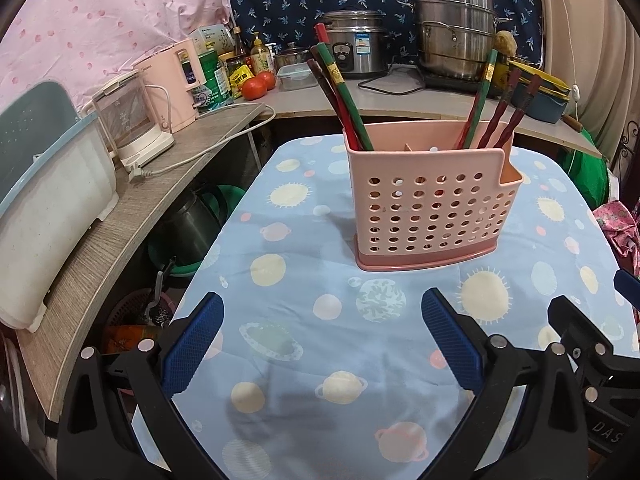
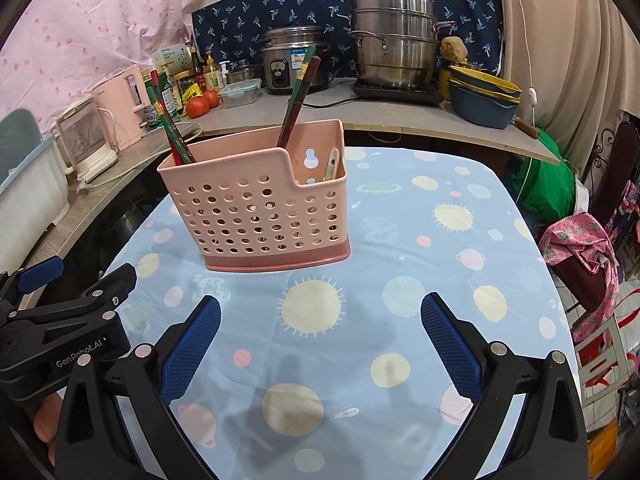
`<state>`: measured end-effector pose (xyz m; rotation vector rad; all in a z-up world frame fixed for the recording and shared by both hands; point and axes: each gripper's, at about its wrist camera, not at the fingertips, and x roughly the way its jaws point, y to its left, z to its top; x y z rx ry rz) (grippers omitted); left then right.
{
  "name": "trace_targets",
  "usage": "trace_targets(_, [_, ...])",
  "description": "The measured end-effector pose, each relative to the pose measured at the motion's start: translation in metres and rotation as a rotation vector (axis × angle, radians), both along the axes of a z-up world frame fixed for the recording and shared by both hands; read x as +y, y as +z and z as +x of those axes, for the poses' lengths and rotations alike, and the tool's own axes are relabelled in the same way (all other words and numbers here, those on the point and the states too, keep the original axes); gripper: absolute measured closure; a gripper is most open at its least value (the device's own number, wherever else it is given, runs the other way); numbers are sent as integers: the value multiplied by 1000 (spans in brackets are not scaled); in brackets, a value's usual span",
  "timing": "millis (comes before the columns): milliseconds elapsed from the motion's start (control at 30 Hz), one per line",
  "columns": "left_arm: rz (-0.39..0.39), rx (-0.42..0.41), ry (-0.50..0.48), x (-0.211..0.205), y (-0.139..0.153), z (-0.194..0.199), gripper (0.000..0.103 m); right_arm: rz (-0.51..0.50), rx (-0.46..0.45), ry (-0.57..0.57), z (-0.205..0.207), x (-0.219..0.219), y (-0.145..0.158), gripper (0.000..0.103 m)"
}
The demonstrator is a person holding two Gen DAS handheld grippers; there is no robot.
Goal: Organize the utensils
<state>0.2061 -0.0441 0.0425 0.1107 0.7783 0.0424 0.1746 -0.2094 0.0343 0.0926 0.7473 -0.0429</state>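
A pink perforated utensil holder (image 1: 428, 208) stands upright on the blue planet-print tablecloth (image 1: 304, 352); it also shows in the right wrist view (image 2: 256, 212). Chopsticks stand in its left compartment (image 1: 340, 96) and its right compartment (image 1: 500, 108), red, green and dark brown. In the right wrist view a pale utensil handle (image 2: 332, 164) sticks up in the low end section. My left gripper (image 1: 322, 304) is open and empty, hovering over the cloth in front of the holder. My right gripper (image 2: 320, 306) is open and empty, beside the left one (image 2: 60, 300).
A shelf on the left carries a white bin (image 1: 48, 216), a kettle (image 1: 128, 120) and a pink appliance. The back counter holds a rice cooker (image 1: 356, 44), a steel steamer pot (image 1: 456, 32), tomatoes (image 1: 256, 86), bottles and stacked bowls (image 2: 484, 96). Pink cloth (image 2: 580, 248) lies to the right.
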Motion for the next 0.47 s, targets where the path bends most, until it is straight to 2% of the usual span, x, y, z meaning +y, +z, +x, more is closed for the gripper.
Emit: trace_targets(467, [-2, -5, 3, 3, 0, 4, 8, 1, 4, -6, 4, -2, -2, 6])
